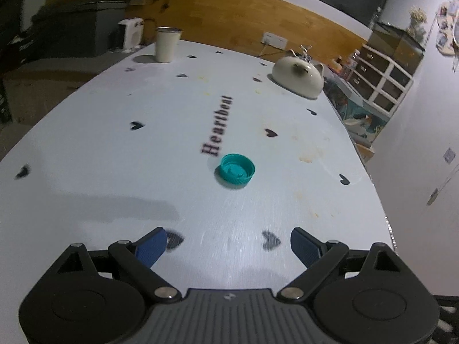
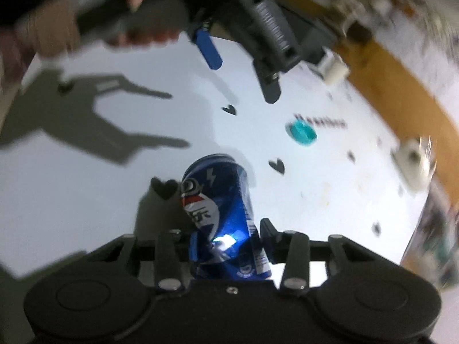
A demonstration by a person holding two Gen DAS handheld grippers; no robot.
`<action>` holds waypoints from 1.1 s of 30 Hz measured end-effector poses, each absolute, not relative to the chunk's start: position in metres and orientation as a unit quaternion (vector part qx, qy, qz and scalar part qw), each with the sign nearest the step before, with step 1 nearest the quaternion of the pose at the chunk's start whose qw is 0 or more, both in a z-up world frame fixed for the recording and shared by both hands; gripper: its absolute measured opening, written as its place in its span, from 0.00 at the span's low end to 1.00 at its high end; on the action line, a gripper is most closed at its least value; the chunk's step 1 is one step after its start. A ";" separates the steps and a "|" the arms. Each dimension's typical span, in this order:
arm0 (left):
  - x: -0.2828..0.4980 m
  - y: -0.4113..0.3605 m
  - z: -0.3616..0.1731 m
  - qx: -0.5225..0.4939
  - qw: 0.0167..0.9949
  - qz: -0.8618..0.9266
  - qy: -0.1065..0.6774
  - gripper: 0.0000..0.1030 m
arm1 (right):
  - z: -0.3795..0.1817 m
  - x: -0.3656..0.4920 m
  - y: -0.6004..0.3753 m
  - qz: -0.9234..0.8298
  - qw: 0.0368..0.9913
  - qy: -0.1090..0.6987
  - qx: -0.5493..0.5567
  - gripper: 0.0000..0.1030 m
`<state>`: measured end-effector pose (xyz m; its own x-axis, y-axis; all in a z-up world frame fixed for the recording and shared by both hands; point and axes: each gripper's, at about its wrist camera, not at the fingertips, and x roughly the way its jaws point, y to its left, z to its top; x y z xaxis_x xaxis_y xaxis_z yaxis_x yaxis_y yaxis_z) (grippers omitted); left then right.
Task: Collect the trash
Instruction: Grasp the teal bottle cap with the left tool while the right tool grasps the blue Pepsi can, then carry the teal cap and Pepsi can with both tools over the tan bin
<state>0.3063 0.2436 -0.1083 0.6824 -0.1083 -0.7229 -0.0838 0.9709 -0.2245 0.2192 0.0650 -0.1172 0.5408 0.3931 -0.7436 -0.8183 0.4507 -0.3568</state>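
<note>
While my right gripper (image 2: 226,229) clamps the crushed blue can (image 2: 221,209) aloft, clear of the table (image 1: 100,157), my left gripper (image 1: 228,240) hangs empty. Its jaws are spread wide and lined up on the teal bottle cap (image 1: 237,169), likely next.

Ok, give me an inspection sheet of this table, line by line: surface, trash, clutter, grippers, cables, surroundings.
Surface: white tablecloth with black hearts, the word Heartbeat and yellowish stains.
Trash: teal bottle cap lying open side up near the lettering; dented blue soda can held above the table.
Clutter: white cup at the far edge; white cat-eared container at the far right edge.
Grippers: left gripper jaws wide apart, empty, short of the cap; right gripper jaws closed on the can.
Cables: one cord at the wall socket.
Surroundings: wooden wall panel, white drawer unit, dark bin.
</note>
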 end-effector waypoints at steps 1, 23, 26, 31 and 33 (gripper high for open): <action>0.314 0.242 -0.112 -0.113 0.910 -0.012 0.400 0.89 | -0.113 0.224 0.063 0.377 0.804 0.306 -0.344 0.37; 0.434 0.211 -0.166 0.041 0.922 -0.034 0.383 0.49 | -0.094 0.295 -0.010 0.257 0.840 0.478 -0.026 0.27; 0.426 0.207 -0.162 0.045 0.917 -0.047 0.394 0.49 | -0.095 0.299 -0.015 0.242 0.842 0.482 -0.006 0.27; 0.381 0.201 -0.156 0.006 0.912 -0.076 0.404 0.49 | -0.100 0.305 -0.024 0.218 0.840 0.496 0.036 0.27; 0.357 0.196 -0.153 -0.012 0.909 -0.089 0.408 0.49 | -0.103 0.307 -0.026 0.210 0.839 0.500 0.048 0.27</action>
